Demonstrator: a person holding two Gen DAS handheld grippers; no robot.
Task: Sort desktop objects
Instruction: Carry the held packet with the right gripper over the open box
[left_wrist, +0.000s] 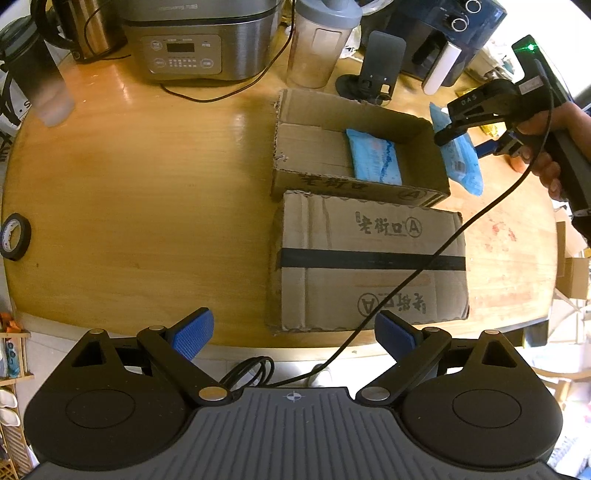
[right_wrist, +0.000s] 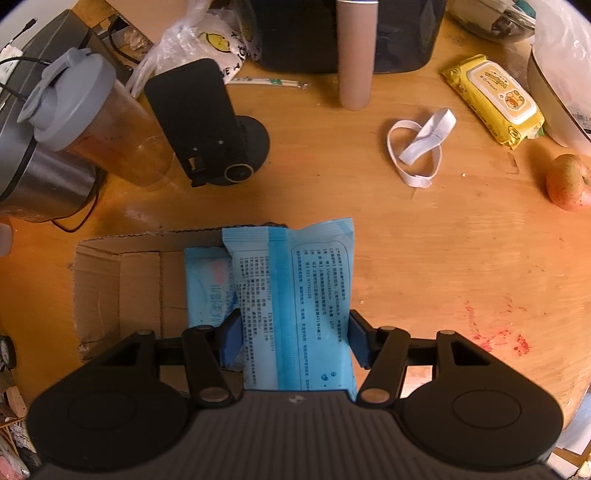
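Evidently the right gripper (right_wrist: 293, 341) clamps a blue wipes packet (right_wrist: 295, 295) just right of the open cardboard box (left_wrist: 295, 129), where another blue packet (left_wrist: 373, 155) already lies; the left gripper (left_wrist: 293, 334) waits wide apart, near the worktop (left_wrist: 147, 203) edge.

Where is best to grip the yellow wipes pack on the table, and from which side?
Probably across its narrow width, from above: the yellow wipes pack lies flat on the table, long and soft, with free space along both long edges.
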